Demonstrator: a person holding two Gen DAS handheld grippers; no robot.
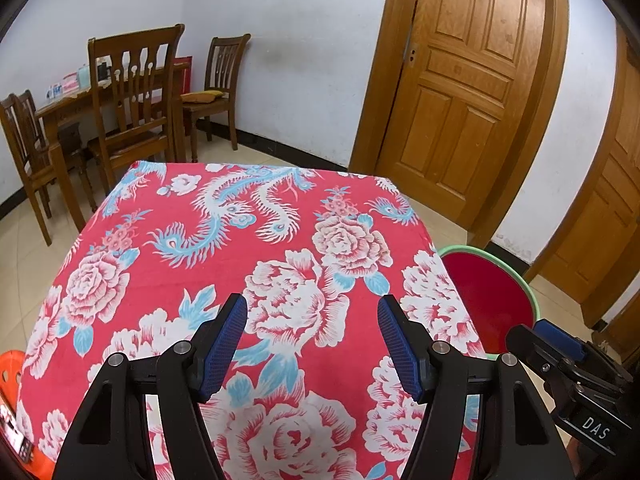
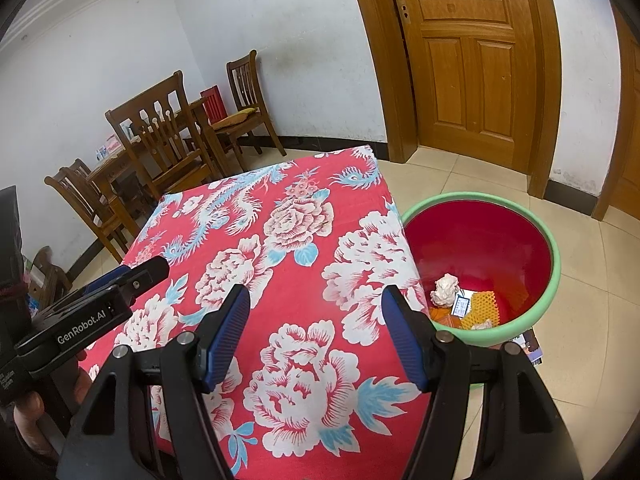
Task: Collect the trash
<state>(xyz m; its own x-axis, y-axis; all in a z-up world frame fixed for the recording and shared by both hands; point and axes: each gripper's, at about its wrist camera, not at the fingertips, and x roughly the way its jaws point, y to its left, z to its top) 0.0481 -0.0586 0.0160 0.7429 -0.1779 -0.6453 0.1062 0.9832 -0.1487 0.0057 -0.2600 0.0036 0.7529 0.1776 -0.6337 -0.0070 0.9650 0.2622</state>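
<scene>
Both your left gripper (image 1: 310,314) and right gripper (image 2: 316,306) gape empty; the crumpled paper (image 2: 445,289) in the bin (image 2: 554,276) would pinch lightly, anywhere.

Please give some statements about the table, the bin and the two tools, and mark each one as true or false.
1. Both tools are open and hold nothing. True: the left tool and the right tool show only the cloth between their pads.
2. The bin is empty. False: a paper ball, orange foam net and other scraps lie in it.
3. The bin stands on the table. False: it stands on the floor, beside the table's right edge.
4. No trash lies on the cloth. True.
5. The bin is green inside. False: red inside, green rim.
</scene>
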